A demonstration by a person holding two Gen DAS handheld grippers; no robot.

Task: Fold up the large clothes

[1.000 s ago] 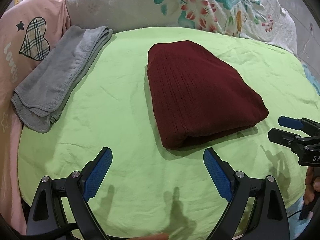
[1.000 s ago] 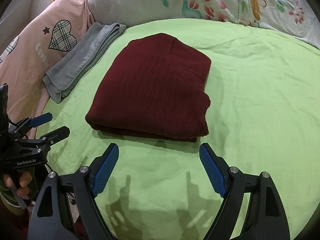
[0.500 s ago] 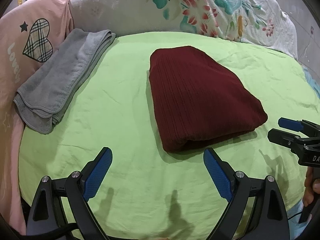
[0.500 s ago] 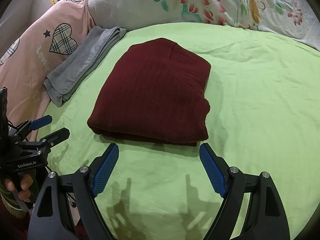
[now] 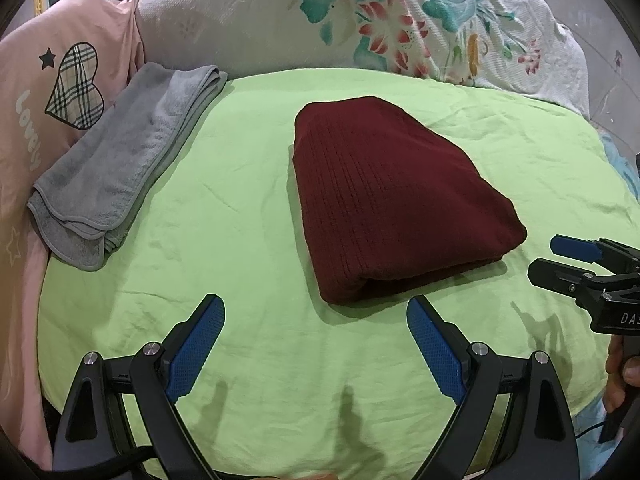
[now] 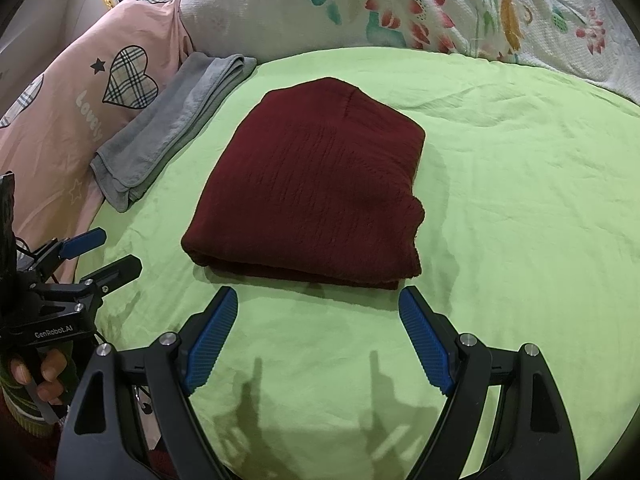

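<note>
A dark red knitted garment [image 5: 396, 204] [image 6: 316, 196] lies folded into a thick rectangle in the middle of the green sheet [image 5: 248, 320]. My left gripper [image 5: 316, 312] hovers open just short of its near edge, nothing between the blue pads. My right gripper [image 6: 318, 304] is likewise open and empty, close to the garment's near edge. Each gripper shows in the other's view: the right one [image 5: 560, 260] at the right margin, the left one [image 6: 104, 252] at the left margin, each held by a hand.
A folded grey towel [image 5: 120, 168] [image 6: 172, 128] lies at the sheet's left edge against a pink heart-print pillow [image 5: 60, 92]. A white floral bedcover [image 5: 380, 20] is piled along the back. Bare green sheet [image 6: 520, 200] spreads to the garment's right.
The scene sits slightly lower in both views than a second ago, from a small tilt of the cameras. The garment, towel and both grippers' jaws are unchanged.
</note>
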